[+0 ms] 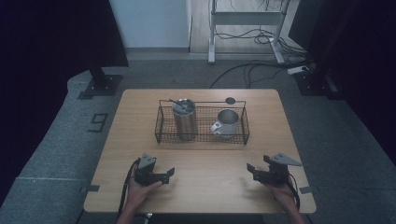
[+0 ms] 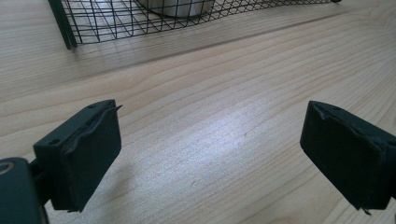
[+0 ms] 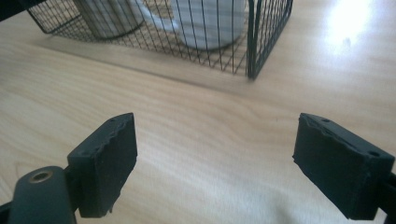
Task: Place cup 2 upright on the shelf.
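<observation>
Sitting inside a black wire basket (image 1: 161,122) on the far half of the wooden table (image 1: 201,186) are a tall steel tumbler (image 1: 184,120) at the basket's left end and a squat metal mug (image 1: 226,123) toward its right end, the mug's white handle turned toward the tumbler. Both stand upright and apart from each other. On the near side of the basket, well apart from it, the left gripper (image 1: 169,174) rests low over the bare wood, held in a hand (image 1: 140,189), its jaws spread wide and gripping nothing; the left gripper view shows only wood grain between them, with the basket's near wall ahead. The right gripper (image 1: 251,170) lies level with it, also on the basket's near side but beyond its right end, held in the other hand (image 1: 282,190). Its jaws too stand wide apart and empty, facing the basket's near right corner. Behind the basket, touching its far rim line, a small dark disc (image 1: 230,100) lies on the table.
</observation>
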